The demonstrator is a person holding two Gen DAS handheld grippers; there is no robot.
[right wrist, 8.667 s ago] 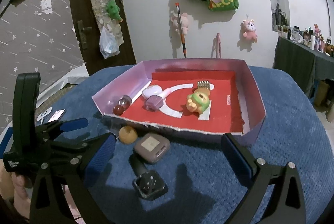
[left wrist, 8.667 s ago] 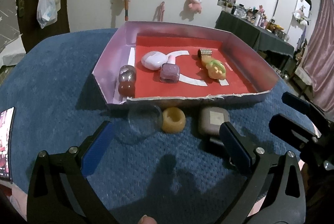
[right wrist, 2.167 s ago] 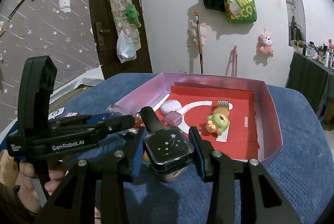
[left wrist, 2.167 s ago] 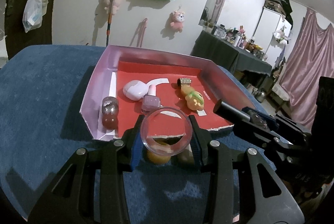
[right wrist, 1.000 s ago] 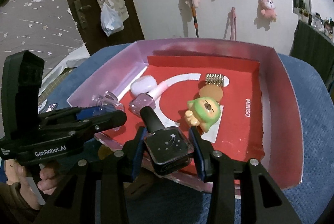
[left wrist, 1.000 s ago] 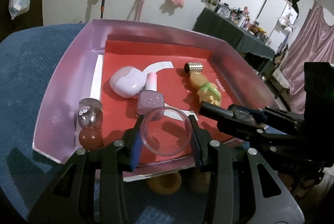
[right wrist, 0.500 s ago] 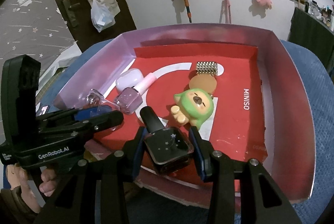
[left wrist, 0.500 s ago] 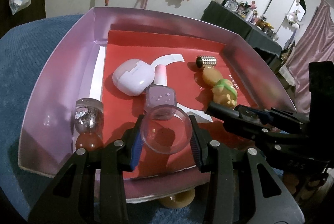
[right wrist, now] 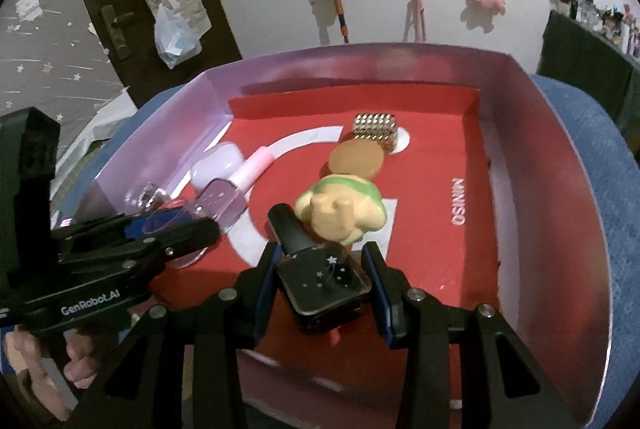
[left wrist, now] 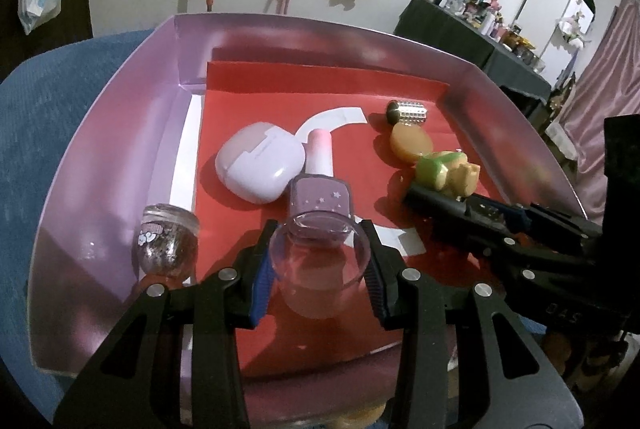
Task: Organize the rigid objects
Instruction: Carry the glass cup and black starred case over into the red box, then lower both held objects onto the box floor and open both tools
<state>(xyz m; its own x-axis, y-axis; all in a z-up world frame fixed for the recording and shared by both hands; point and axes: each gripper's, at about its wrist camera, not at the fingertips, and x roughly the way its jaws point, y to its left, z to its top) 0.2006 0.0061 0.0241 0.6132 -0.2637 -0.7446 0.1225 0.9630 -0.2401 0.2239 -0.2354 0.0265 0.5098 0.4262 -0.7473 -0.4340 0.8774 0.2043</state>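
Note:
My left gripper (left wrist: 319,271) is shut on a clear round cup (left wrist: 318,265), held low over the red floor of the pink-walled tray (left wrist: 120,133), just in front of the purple nail polish bottle (left wrist: 320,185). My right gripper (right wrist: 321,285) is shut on a black nail polish bottle (right wrist: 320,281) with star marks, its cap pointing at the green and yellow figurine (right wrist: 340,213). The right gripper shows in the left wrist view at the right side (left wrist: 480,213). The left gripper shows in the right wrist view at the left (right wrist: 132,241).
In the tray lie a lilac earbud case (left wrist: 260,167), a clear glitter jar (left wrist: 168,241), a tan disc (left wrist: 410,143) and a studded metal cylinder (left wrist: 408,113). Blue cloth (left wrist: 44,109) covers the table around the tray. A hand (right wrist: 76,361) holds the left tool.
Both grippers have moved forward and down over the tray's front wall, each keeping its object. The tray's contents look closer and larger.

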